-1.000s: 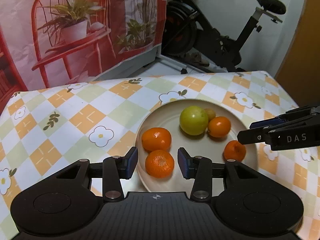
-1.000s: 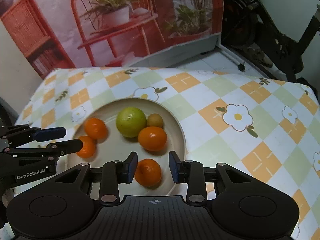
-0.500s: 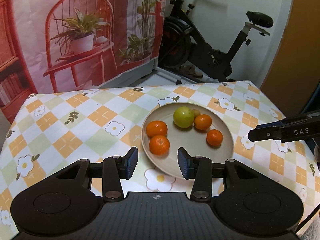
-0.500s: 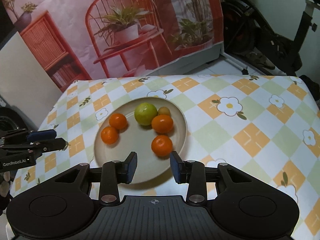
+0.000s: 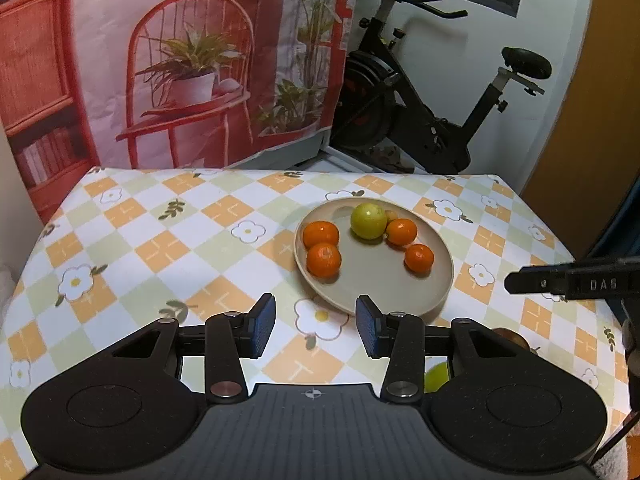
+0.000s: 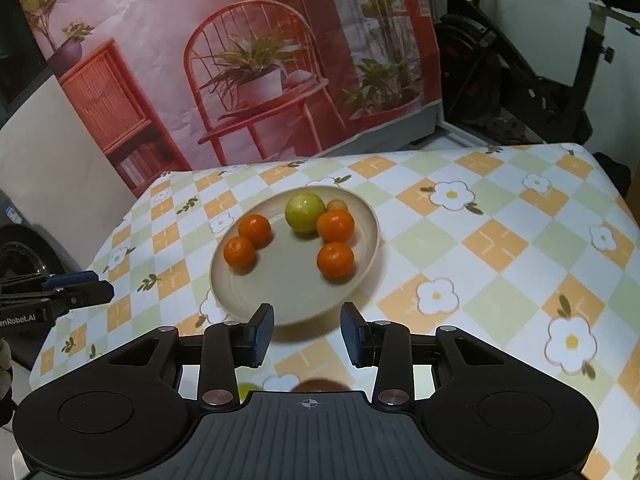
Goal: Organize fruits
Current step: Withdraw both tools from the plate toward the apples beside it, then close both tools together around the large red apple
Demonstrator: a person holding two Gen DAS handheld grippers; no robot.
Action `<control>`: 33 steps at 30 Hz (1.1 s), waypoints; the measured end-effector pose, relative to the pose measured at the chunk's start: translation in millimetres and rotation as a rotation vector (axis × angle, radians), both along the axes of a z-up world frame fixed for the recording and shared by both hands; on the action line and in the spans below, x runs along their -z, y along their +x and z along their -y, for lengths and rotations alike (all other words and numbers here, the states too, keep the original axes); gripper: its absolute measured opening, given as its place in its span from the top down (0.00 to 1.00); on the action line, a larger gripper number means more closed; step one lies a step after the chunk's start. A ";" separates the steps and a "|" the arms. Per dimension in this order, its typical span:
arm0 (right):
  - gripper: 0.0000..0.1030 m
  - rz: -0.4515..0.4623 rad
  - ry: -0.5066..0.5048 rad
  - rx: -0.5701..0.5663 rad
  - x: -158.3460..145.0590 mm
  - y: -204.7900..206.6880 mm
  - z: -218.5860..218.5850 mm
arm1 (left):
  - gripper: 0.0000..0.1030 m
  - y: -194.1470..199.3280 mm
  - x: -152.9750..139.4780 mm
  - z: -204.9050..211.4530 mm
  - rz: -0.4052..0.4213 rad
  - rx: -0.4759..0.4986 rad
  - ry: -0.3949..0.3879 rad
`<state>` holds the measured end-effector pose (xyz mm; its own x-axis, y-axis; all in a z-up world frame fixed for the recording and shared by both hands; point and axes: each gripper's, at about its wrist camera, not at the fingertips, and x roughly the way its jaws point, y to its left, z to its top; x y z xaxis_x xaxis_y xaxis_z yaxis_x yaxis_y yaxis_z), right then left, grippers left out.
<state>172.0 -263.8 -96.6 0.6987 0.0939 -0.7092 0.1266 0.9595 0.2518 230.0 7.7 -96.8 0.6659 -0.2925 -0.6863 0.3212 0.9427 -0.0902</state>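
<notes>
On the plate (image 5: 436,296) lie four oranges (image 5: 323,259) and a green fruit (image 5: 368,221); both the left gripper (image 5: 315,326) and right gripper (image 6: 307,334), jaws apart and empty, have backed away from it, suggesting the sorting is finished.

Beige plate (image 5: 442,280) on orange-green-white checked, flower-print tablecloth (image 5: 168,248). On plate: four orange mandarins (image 5: 323,260), yellow-green fruit (image 5: 368,221), small tan fruit (image 6: 337,205). Blue gripper pads (image 5: 262,325).

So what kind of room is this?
Probably a room in someone's home. There is an exercise bike, a table with a flowery checked tablecloth, and a plate of fruit on it.
</notes>
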 end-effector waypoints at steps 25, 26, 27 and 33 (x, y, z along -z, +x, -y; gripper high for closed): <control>0.64 -0.088 -0.157 -0.089 42.1 -63.7 20.7 | 0.54 2.5 32.4 73.8 -0.130 0.172 -0.050; 0.62 -0.091 -0.164 -0.105 43.3 -64.1 18.8 | 0.54 3.5 34.0 77.9 -0.140 0.178 -0.055; 0.62 -0.093 -0.171 -0.122 44.1 -64.8 16.5 | 0.54 4.4 35.6 82.0 -0.152 0.185 -0.062; 0.61 -0.101 -0.206 -0.224 54.0 -66.8 5.5 | 0.54 9.3 42.5 107.5 -0.211 0.242 -0.091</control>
